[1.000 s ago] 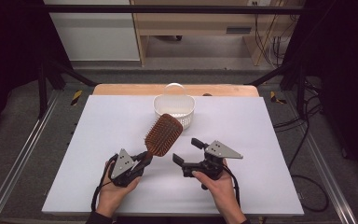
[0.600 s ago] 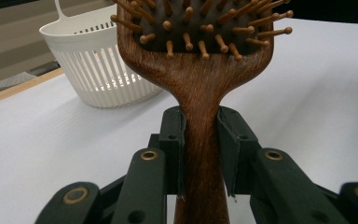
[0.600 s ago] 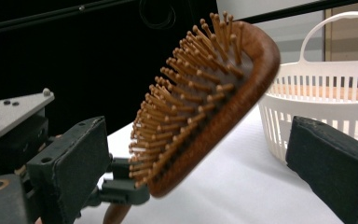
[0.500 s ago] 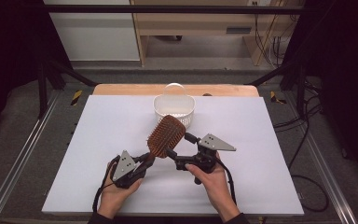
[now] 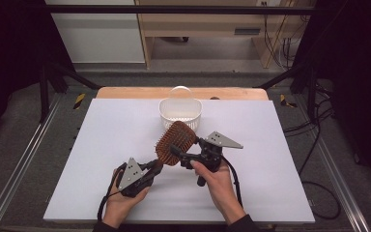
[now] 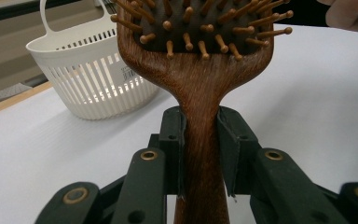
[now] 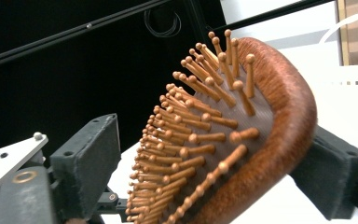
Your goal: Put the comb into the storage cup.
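Left tongs (image 6: 200, 154) clamping hairbrush (image 5: 175, 143) handle, right tongs (image 7: 214, 172) closing around its head

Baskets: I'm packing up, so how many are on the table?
1. The basket stands at the table's far edge, just beyond the brush; nothing suggests another is hidden.

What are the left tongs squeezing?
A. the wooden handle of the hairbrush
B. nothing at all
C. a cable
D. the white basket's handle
A: in the left gripper view the two black pads of the left tongs press on either side of the hairbrush handle, while the white basket stands apart behind it on the table.
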A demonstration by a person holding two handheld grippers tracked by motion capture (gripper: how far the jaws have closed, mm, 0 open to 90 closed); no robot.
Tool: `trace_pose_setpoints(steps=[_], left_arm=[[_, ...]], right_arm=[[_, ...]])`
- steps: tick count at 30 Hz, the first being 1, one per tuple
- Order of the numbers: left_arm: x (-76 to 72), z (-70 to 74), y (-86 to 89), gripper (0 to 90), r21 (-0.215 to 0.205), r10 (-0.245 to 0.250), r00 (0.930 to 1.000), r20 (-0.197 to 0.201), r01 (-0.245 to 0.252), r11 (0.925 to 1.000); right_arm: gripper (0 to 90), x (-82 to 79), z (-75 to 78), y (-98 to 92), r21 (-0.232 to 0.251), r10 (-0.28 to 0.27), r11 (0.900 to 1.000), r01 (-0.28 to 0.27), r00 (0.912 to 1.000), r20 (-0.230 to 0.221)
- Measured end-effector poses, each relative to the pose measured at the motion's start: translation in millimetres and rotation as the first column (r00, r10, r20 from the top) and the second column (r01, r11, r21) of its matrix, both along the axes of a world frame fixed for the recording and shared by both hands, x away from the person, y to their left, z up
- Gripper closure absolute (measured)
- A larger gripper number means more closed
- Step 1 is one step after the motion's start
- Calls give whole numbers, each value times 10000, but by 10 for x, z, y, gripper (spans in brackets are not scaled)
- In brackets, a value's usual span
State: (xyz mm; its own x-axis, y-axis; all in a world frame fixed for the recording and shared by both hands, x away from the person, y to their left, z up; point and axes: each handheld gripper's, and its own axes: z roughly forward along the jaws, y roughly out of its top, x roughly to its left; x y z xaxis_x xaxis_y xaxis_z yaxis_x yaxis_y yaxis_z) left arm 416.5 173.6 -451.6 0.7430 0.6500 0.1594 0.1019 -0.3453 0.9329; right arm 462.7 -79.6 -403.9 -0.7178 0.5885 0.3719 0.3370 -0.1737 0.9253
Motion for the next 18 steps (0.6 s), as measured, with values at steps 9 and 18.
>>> trace_pose_setpoints(steps=[9,18], left_arm=[[-20,10,-20,721,87,-39,9999,139,38,10000],[-17,10,-12,721,45,-48,9999,148,48,10000]], right_arm=[[264,24,19,-5,205,174,9996,-170,9996,-201],[312,30,15,-3,352,256,9991,-245,9991,-327]])
